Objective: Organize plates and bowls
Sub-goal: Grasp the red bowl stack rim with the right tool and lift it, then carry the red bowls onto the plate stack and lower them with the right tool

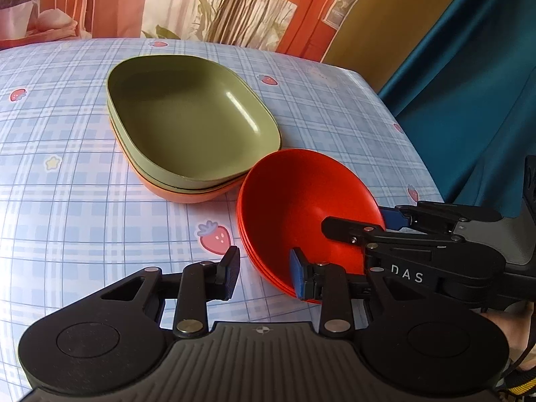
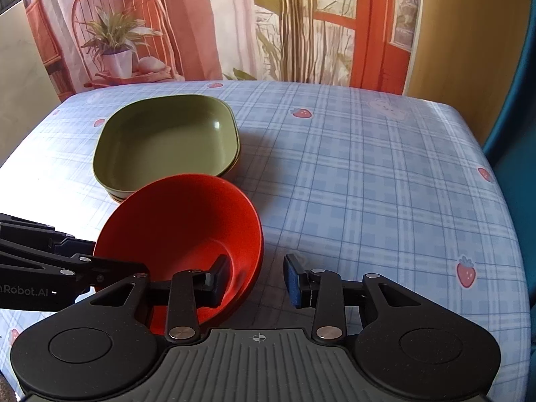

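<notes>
A stack of green rectangular plates (image 1: 187, 117) on an orange one sits mid-table; it also shows in the right wrist view (image 2: 160, 140). A stack of red bowls (image 1: 301, 201) stands just right of it, also in the right wrist view (image 2: 181, 227). My left gripper (image 1: 264, 276) is open, its fingers astride the bowls' near left rim, right finger inside. My right gripper (image 2: 256, 281) is open, astride the bowls' right rim, left finger inside. The bowls look tilted.
The table (image 2: 368, 184) wears a blue plaid cloth with strawberry prints. Its right edge drops off beside a blue curtain (image 1: 469, 100). A printed backdrop (image 2: 234, 16) hangs behind the far edge.
</notes>
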The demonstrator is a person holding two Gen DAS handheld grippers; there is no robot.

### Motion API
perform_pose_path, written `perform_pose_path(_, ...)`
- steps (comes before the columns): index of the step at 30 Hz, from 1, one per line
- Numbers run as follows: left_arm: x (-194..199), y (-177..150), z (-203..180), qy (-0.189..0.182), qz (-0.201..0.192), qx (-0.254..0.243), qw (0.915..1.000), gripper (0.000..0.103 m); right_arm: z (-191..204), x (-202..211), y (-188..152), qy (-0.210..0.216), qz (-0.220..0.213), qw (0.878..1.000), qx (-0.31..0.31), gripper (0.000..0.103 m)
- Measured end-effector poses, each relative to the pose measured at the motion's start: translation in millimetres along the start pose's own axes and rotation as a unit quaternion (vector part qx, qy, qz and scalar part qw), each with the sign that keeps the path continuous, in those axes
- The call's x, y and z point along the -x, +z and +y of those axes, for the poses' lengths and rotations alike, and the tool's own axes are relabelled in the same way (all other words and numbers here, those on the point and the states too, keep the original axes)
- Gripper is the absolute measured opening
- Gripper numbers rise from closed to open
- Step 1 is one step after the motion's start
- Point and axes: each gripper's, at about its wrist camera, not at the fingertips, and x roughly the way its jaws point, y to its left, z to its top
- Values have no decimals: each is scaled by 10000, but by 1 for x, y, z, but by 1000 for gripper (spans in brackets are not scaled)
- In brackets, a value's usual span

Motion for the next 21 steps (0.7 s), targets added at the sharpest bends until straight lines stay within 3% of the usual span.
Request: perform_pose_path(21, 10, -6, -1, -150, -24, 6, 9999, 32, 7, 7, -4, 147, 17, 9999, -55, 20)
